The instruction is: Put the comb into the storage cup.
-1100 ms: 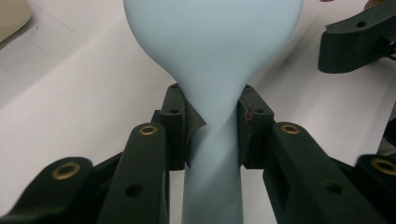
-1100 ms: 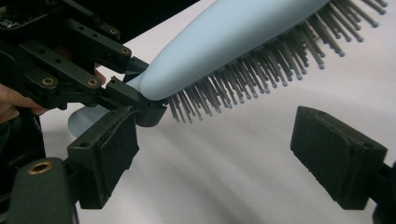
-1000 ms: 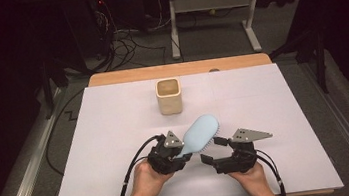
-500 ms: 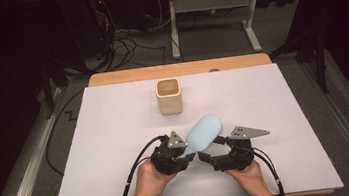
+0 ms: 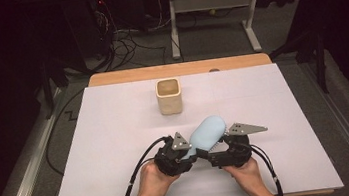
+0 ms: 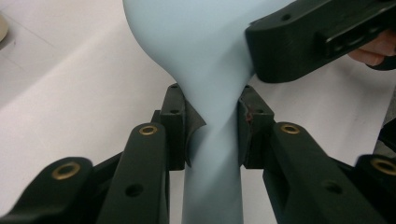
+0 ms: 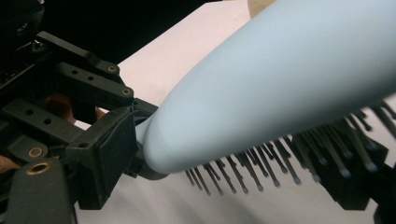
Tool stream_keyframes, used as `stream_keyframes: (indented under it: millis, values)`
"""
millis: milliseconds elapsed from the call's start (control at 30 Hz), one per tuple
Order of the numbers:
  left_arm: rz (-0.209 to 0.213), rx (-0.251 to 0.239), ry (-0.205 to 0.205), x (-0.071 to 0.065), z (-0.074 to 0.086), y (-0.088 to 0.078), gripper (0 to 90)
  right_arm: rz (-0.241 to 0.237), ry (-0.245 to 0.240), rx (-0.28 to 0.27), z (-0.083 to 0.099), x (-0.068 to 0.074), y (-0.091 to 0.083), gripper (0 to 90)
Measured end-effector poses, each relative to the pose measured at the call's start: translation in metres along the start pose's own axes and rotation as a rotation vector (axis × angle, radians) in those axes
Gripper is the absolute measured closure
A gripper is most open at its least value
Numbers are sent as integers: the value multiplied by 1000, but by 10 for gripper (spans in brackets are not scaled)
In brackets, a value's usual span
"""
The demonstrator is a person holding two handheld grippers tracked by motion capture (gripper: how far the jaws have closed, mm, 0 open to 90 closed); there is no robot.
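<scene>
1. The left gripper (image 5: pixel 185 152) has its jaws clamped on the handle neck of the pale blue hairbrush (image 5: pixel 207 132), held just above the white tabletop (image 5: pixel 116 135).
2. That grip should stay firm until the other side bites.
3. The right gripper (image 5: pixel 218 150) has its jaws apart around the bristled head; I'd close them squarely across it.
4. Compared with 1 second ago, the right gripper sits closer against the brush; the beige cup (image 5: pixel 169 96) is unmoved.

Each black hand-held gripper (image 5: pixel 196 151) has brass-ringed screw holes, a grey three-cornered plate and a trailing black cable.
</scene>
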State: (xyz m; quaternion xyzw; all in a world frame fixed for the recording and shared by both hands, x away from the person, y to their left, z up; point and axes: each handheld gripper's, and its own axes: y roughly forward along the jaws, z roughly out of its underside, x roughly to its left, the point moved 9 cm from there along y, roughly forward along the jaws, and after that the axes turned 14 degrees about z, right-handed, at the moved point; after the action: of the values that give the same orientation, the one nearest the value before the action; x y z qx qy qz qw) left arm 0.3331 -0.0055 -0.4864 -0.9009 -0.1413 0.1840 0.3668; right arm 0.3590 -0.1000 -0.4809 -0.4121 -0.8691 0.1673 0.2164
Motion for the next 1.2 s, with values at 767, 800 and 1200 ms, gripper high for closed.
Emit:
stream_keyframes:
  millis: [767,800,1200]
  values:
    - [-20,33,10,-1,0,6,693,-13,40,60,-5,-2,1,281]
    - [-21,33,11,-1,0,6,693,-20,42,62,-6,-1,1,289]
    - [-23,26,25,0,-2,1,693,-74,26,53,-16,6,-6,419]
